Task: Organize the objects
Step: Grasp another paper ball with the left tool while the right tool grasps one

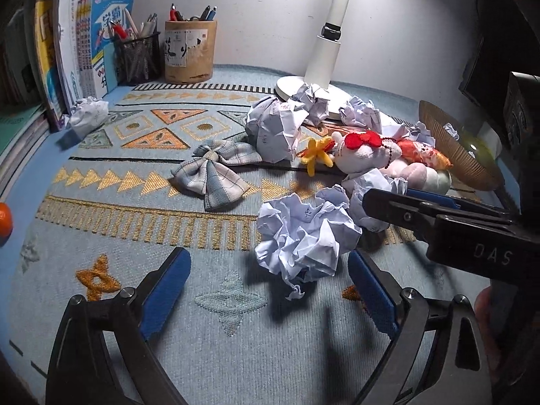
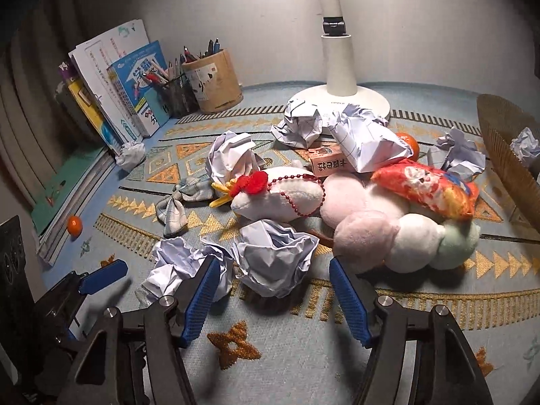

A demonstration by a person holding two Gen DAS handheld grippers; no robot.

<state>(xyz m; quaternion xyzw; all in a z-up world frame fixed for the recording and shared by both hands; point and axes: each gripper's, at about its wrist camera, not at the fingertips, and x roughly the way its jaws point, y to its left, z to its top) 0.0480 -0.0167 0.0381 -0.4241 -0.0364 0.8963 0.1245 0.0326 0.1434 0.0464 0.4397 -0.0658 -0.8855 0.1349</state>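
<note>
Both tongs stand apart, empty: left tongs [image 1: 270, 290] and right tongs [image 2: 275, 298] each straddle a crumpled white paper ball [image 1: 303, 236] beside the white plush toy [image 2: 280, 199]. Crowded together, they could collide or scatter paper.

Just in front of the crumpled paper ball [image 2: 275, 263], the right gripper [image 2: 271, 298] hangs with jaws apart, a plush toy [image 2: 405, 239] beside the ball and a lamp [image 2: 339, 67] well behind it.

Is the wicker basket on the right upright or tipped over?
Tipped. The wicker basket lies on its side, its mouth facing the desk mat, with a crumpled paper ball inside it.
</note>
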